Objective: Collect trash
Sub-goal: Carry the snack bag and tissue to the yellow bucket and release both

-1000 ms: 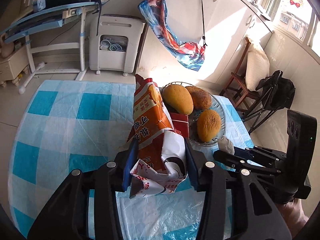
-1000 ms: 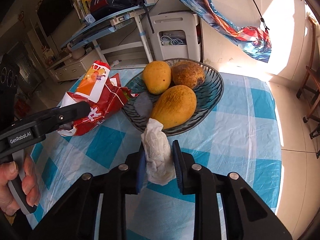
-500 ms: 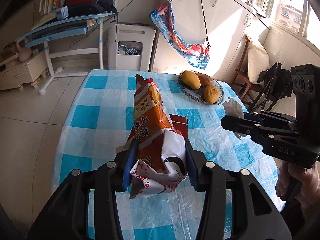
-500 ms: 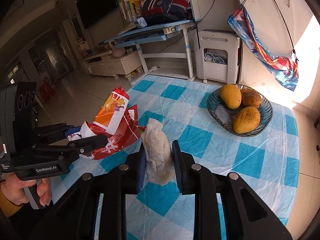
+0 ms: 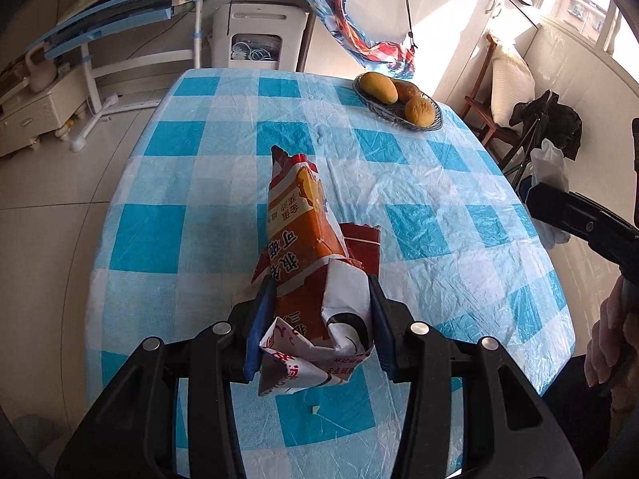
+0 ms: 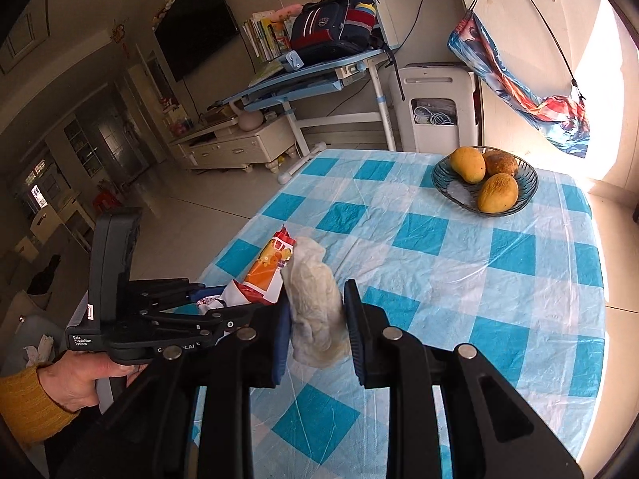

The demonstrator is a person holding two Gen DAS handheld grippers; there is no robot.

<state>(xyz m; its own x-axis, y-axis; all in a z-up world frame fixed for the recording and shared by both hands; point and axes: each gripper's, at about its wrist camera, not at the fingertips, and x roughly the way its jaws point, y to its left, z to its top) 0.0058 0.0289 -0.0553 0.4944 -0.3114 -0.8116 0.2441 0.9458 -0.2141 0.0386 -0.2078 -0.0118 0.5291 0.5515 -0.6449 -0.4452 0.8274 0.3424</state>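
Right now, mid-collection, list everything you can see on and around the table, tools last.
snack bag: 1, orange-red, crumpled, clamped in left tool above the table
tissue wad: 1, white, clamped in right tool
mangoes: 3, yellow-brown, in the bowl
bowl: 1, dark glass, far table corner
tablecloth: 1, blue-white checked, covering table
paper scrap: 1, pale, on the cloth near left tool
desk: 1, blue-white, beyond table
backpack: 1, navy, on desk
left tool: 1, black
right tool: 1, black
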